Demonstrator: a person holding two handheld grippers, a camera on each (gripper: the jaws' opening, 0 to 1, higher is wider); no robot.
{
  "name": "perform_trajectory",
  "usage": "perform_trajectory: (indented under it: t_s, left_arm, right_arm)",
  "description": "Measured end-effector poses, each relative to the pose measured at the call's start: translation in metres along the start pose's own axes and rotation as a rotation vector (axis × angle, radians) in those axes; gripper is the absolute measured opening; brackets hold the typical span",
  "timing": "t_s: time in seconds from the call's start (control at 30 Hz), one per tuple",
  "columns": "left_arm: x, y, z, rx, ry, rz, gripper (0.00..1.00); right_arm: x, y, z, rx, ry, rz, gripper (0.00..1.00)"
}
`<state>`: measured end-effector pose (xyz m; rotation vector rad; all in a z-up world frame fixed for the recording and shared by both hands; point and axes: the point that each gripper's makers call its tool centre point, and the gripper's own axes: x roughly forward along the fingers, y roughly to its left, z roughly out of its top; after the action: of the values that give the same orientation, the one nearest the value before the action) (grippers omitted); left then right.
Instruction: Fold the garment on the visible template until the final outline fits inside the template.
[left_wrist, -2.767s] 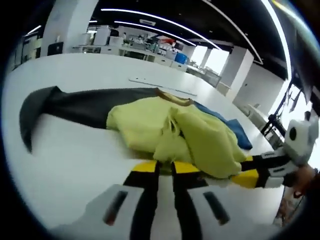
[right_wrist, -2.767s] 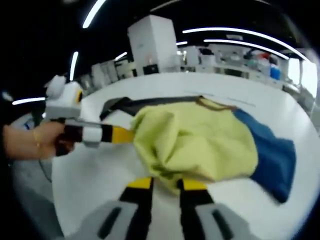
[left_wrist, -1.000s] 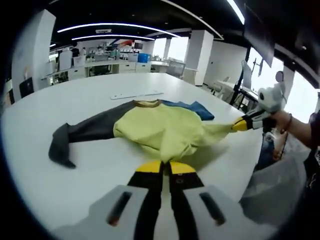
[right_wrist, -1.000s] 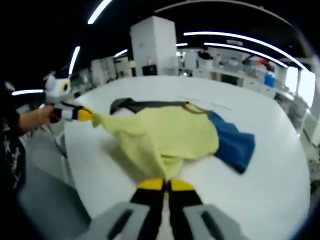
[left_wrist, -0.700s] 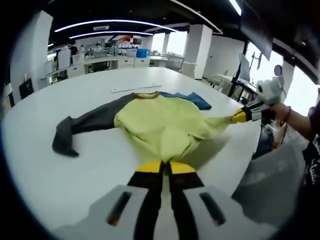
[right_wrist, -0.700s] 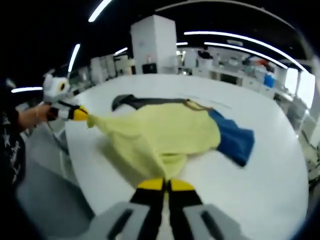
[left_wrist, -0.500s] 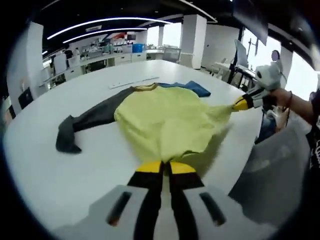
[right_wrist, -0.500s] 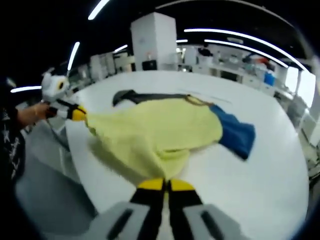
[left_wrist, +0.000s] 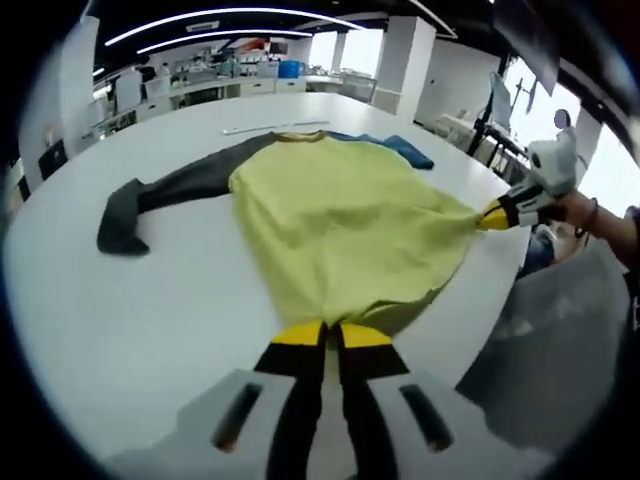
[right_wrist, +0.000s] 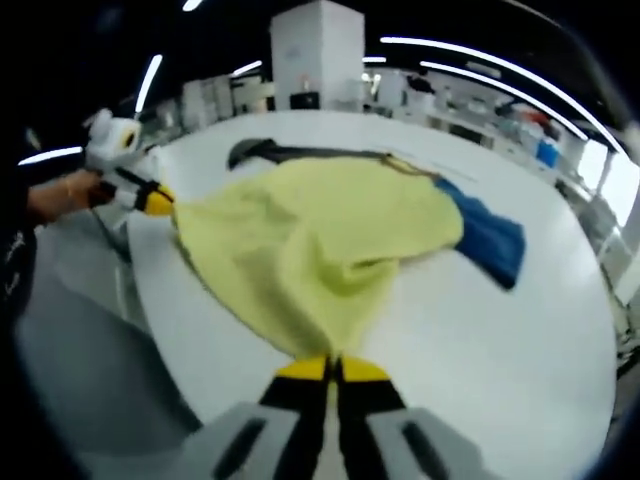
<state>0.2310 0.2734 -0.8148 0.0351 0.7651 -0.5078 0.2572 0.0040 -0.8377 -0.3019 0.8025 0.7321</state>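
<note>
A garment lies on the white table (left_wrist: 150, 290): a pale yellow body (left_wrist: 340, 215) (right_wrist: 310, 240), a dark grey sleeve (left_wrist: 160, 195) (right_wrist: 275, 152) and a blue sleeve (left_wrist: 405, 150) (right_wrist: 490, 240). My left gripper (left_wrist: 327, 328) is shut on the yellow hem at one corner. My right gripper (right_wrist: 330, 362) is shut on the hem at the other corner. Each gripper shows in the other's view, the right gripper (left_wrist: 492, 216) held by a hand, the left gripper (right_wrist: 155, 200) likewise. The hem is stretched between them near the table's edge.
A thin pale strip (left_wrist: 275, 127) lies on the table beyond the collar. The table edge (right_wrist: 150, 290) runs just under the hem, with grey floor below. Desks, a white cabinet (right_wrist: 315, 60) and pillars stand far behind.
Both grippers have pulled the hem apart and toward the table's edge. The bunched yellow body has spread out flat, and the grey sleeve has straightened.
</note>
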Motion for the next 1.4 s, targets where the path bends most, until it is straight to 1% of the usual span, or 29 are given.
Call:
perform_trajectory:
  t_s: [0.13,0.17,0.23,0.27,0.33,0.37,0.4,0.43,0.47,0.5,0.53,0.6,0.67,0.7,0.77,0.83,0.9,1.0,1.13,1.2,1.3,1.4]
  left_arm:
    - [-0.001,-0.002,-0.004,-0.004,0.017,-0.006,0.03]
    - [-0.002,-0.002,-0.004,-0.005,0.015,-0.012,0.05]
    - [-0.003,-0.003,-0.002,-0.001,0.001,-0.025,0.08]
    - [-0.006,-0.006,0.001,0.002,-0.018,-0.042,0.11]
    - [-0.012,-0.007,0.004,0.012,-0.029,-0.053,0.16]
    - [-0.014,-0.008,0.005,0.020,-0.032,-0.055,0.19]
    - [-0.016,-0.005,0.005,0.031,-0.044,-0.063,0.21]
    - [-0.018,-0.005,0.007,0.025,-0.051,-0.065,0.23]
    - [-0.022,-0.012,0.012,0.014,-0.062,-0.075,0.25]
    - [-0.024,-0.013,0.015,0.014,-0.068,-0.083,0.26]
    - [-0.026,-0.012,0.016,0.013,-0.070,-0.082,0.26]
    - [-0.027,-0.005,0.017,0.023,-0.077,-0.059,0.24]
    - [-0.027,0.002,0.018,0.012,-0.077,-0.029,0.23]
    - [-0.026,0.009,0.015,-0.027,-0.070,0.004,0.22]
    - [-0.024,0.022,0.011,-0.064,-0.065,0.034,0.21]
    - [-0.020,0.031,0.005,-0.064,-0.048,0.062,0.20]
    - [-0.017,0.036,0.000,-0.068,-0.032,0.078,0.19]
    - [-0.008,0.039,-0.006,-0.086,-0.023,0.083,0.16]
    - [0.000,0.041,-0.010,-0.078,0.004,0.094,0.16]
    - [0.003,0.043,-0.012,-0.081,0.005,0.088,0.15]
    - [0.004,0.037,-0.011,-0.080,0.010,0.084,0.15]
    - [0.009,0.037,-0.010,-0.086,-0.004,0.067,0.14]
  right_arm:
    - [0.000,0.004,-0.001,0.032,0.010,0.012,0.00]
    - [0.000,0.004,-0.001,0.034,0.009,0.014,0.02]
    - [-0.005,0.006,0.000,0.054,0.012,0.031,0.06]
    - [-0.008,0.006,0.001,0.088,0.004,0.040,0.09]
    - [-0.014,0.006,0.004,0.112,-0.009,0.053,0.12]
    - [-0.019,0.009,0.005,0.118,-0.013,0.052,0.13]
    - [-0.022,0.008,0.006,0.121,-0.017,0.050,0.14]
    - [-0.023,0.006,0.007,0.125,-0.020,0.048,0.15]
    - [-0.026,0.003,0.008,0.128,-0.025,0.043,0.17]
    - [-0.027,0.001,0.010,0.127,-0.029,0.038,0.17]
    - [-0.029,-0.002,0.011,0.128,-0.033,0.032,0.18]
    - [-0.030,-0.009,0.013,0.133,-0.044,0.018,0.16]
    - [-0.029,-0.015,0.013,0.138,-0.046,0.007,0.15]
    - [-0.028,-0.018,0.012,0.141,-0.037,-0.001,0.15]
    - [-0.024,-0.023,0.007,0.136,-0.024,-0.017,0.15]
    - [-0.021,-0.025,0.002,0.135,-0.011,-0.024,0.14]
    - [-0.017,-0.026,-0.002,0.144,-0.001,-0.029,0.14]
    - [-0.011,-0.029,-0.006,0.144,0.015,-0.037,0.13]
    - [-0.005,-0.024,-0.012,0.111,0.053,-0.034,0.13]
    - [-0.002,-0.025,-0.014,0.091,0.068,-0.033,0.13]
    - [0.001,-0.027,-0.015,0.083,0.076,-0.033,0.12]
    - [0.002,-0.025,-0.013,0.080,0.077,-0.030,0.11]
